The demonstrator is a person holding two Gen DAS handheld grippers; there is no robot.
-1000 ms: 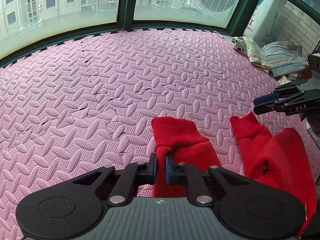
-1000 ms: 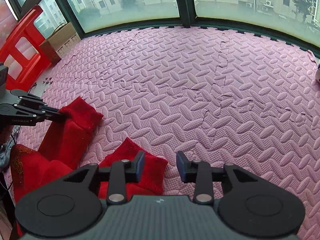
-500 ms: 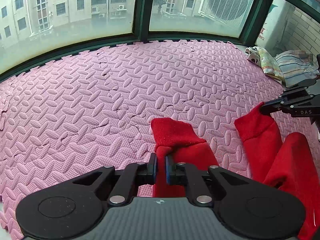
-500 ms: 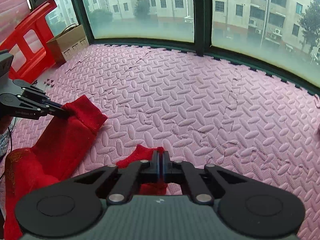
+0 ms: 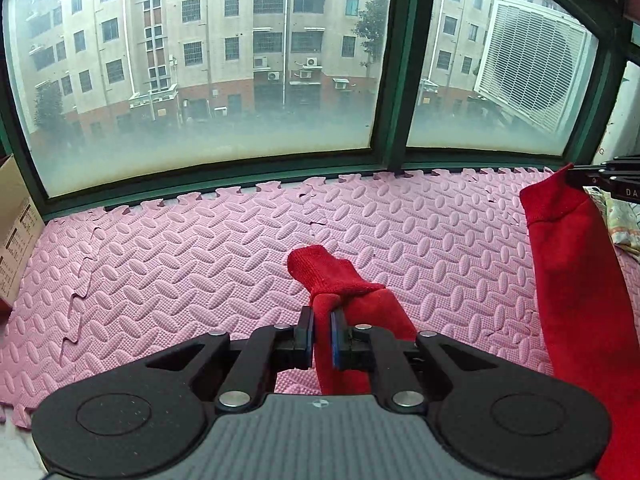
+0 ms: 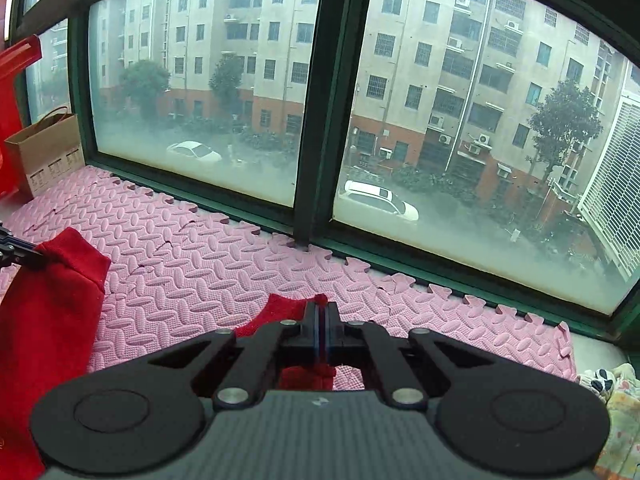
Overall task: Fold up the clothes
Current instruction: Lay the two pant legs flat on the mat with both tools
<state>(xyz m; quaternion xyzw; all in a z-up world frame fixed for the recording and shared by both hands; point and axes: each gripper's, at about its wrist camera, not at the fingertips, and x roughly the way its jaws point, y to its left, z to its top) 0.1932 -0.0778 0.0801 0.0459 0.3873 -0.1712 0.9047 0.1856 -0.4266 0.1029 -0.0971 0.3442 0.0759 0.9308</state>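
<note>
A red garment hangs between both grippers above the pink foam mat. My left gripper (image 5: 322,326) is shut on one red sleeve (image 5: 352,304) just below its ribbed cuff (image 5: 320,270). My right gripper (image 6: 321,320) is shut on the other red sleeve (image 6: 288,312). The right gripper (image 5: 600,178) also shows in the left wrist view, holding the far sleeve (image 5: 572,264) up by its cuff. The left gripper (image 6: 28,254) shows in the right wrist view at the left sleeve (image 6: 48,312).
Pink foam mat (image 5: 200,264) runs to a green-framed window (image 5: 394,80). A cardboard box (image 5: 14,240) stands at the left edge, a paper bag (image 6: 46,152) and red stool (image 6: 12,92) too. Other folded clothes (image 6: 616,412) lie at the right.
The right gripper shut on the second sleeve. Both grippers then rose, lifting the sleeves off the mat, and both cameras tilted up toward the window.
</note>
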